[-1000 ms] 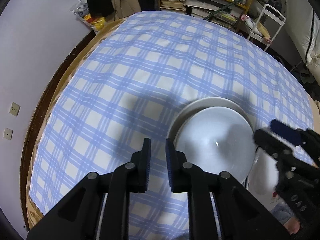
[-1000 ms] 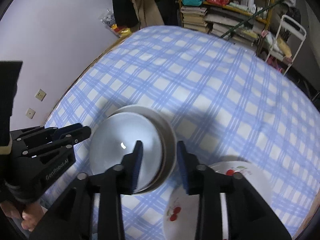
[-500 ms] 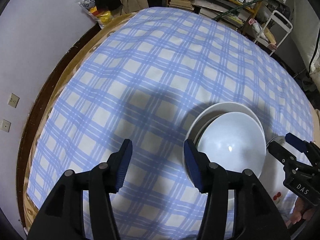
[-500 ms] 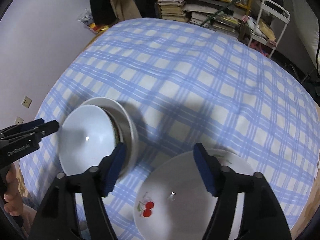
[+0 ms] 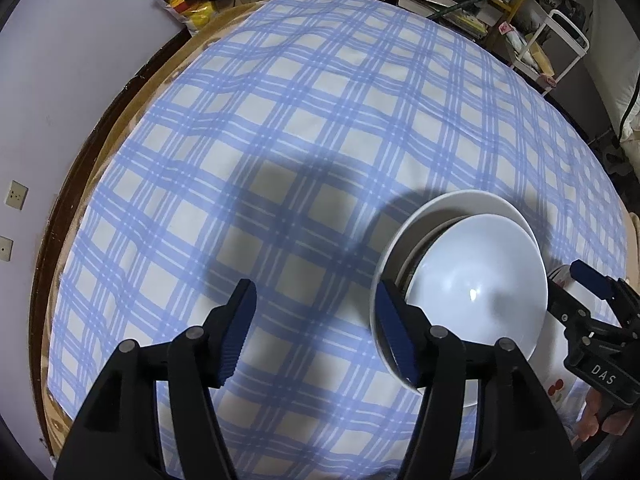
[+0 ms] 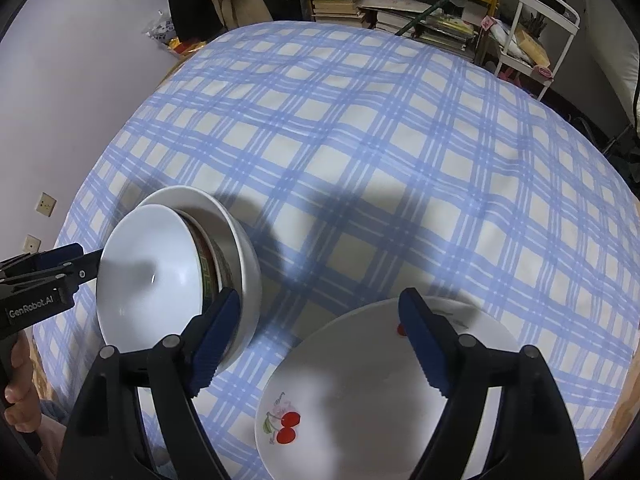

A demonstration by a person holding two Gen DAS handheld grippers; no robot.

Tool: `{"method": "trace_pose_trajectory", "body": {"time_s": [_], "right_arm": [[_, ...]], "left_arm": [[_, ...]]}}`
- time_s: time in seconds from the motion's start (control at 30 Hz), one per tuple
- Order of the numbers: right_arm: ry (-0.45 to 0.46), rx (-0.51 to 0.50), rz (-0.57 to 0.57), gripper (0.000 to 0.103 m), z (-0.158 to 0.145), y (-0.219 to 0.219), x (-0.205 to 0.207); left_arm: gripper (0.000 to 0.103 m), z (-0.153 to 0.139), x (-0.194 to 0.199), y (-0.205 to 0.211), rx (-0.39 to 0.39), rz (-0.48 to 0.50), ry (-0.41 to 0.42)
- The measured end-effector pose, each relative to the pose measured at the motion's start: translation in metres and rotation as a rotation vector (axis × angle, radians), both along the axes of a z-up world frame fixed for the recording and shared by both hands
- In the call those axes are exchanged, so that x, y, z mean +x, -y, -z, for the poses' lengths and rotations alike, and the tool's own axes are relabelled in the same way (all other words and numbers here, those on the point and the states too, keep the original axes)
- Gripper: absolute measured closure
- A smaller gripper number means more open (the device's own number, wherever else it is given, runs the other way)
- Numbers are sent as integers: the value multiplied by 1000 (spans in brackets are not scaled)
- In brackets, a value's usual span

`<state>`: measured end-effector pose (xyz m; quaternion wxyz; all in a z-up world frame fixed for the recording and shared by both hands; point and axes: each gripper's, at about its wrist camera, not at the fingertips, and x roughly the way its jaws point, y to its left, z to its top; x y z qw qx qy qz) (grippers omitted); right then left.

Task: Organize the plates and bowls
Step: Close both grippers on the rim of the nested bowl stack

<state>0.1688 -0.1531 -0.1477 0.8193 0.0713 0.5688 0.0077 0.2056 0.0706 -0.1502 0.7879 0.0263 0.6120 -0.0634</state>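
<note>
A stack of nested bowls sits on the blue checked tablecloth [image 5: 304,128]. A white bowl [image 5: 480,280] lies tilted on top, inside a patterned bowl [image 6: 208,264] and a larger white bowl [image 6: 240,240]. A white plate with cherries [image 6: 360,380] lies just right of the stack. My left gripper [image 5: 316,332] points down over bare cloth, jaws opening, nothing between them; its right finger is by the big bowl's rim. My right gripper [image 6: 320,336] hangs over the plate's far edge, jaws opening and gripping nothing, left finger beside the stack.
The table's wooden edge [image 5: 100,128] runs along a pale wall on the left. Shelves of books [image 6: 400,4] and a white trolley [image 6: 536,28] stand beyond the far edge. A hand [image 6: 18,392] holds the left gripper's handle.
Both grippers went from nearly shut to wide apart. Both hands sank a little, and the right one shifted from over the bowl stack to over the cherry plate.
</note>
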Motion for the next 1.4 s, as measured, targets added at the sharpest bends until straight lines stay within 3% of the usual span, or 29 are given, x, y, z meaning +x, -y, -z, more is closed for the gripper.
{"method": "trace_pose_trajectory", "body": {"time_s": [0.53,0.77,1.03,1.07,1.27,1.33,1.4], "right_arm": [[-26,11,13,17,6,-1,2],[-37,12,20,17,7,-2,4],[-45,-2,20,17,5,-6,7],[-45,-4,18,17,5,-6,8],[-28,-53,-23,25,1,-15,7],[-17,-62,-39,34,0,-19,7],[-17,-53,-53,44,-1,-22,7]], "left_arm": [[41,4,5,-7,-53,-25,-26],[44,4,2,3,13,21,-14],[45,10,5,4,32,28,-23],[47,10,5,4,31,31,-26],[81,13,5,14,-28,71,-46],[94,12,4,20,-24,88,-42],[96,12,2,25,-19,88,-41]]}}
